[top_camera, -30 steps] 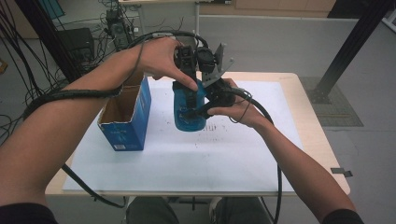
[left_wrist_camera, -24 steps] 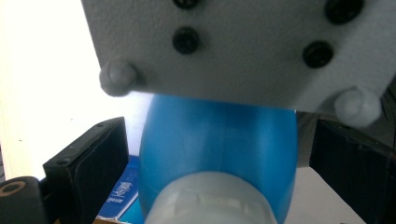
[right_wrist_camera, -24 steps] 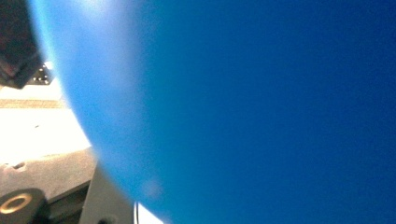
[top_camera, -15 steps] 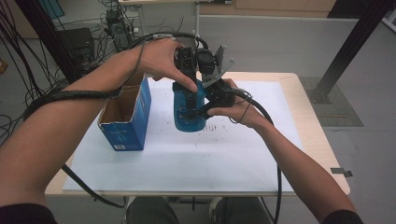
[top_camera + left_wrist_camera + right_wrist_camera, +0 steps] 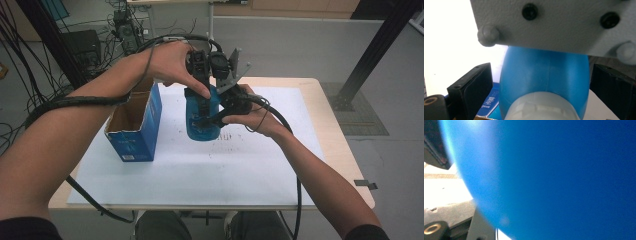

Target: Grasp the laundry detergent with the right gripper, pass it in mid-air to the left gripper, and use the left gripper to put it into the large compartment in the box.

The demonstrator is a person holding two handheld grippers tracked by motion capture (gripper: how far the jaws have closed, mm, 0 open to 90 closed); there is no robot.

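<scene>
Two grippers meet on a blue bottle held above the table

Nearest, the person's forearms reach in over the white sheet [image 5: 200,175] covering the table [image 5: 345,165]. Just beyond them the blue bottle [image 5: 202,120] stands upright over the middle of the sheet, and the right gripper [image 5: 212,119] is clamped on its body from the side, its jaws closed as far as the bottle allows; in the right gripper view the blue wall [image 5: 561,180] sits tight against the camera. The left gripper [image 5: 202,87] comes down over the bottle's top: in the left gripper view its jaws flank the bottle's shoulder [image 5: 544,72] and white cap [image 5: 541,107] with a gap on each side, so it stands open. Just beside the bottle, to its left, sits an open blue box [image 5: 135,125]
</scene>
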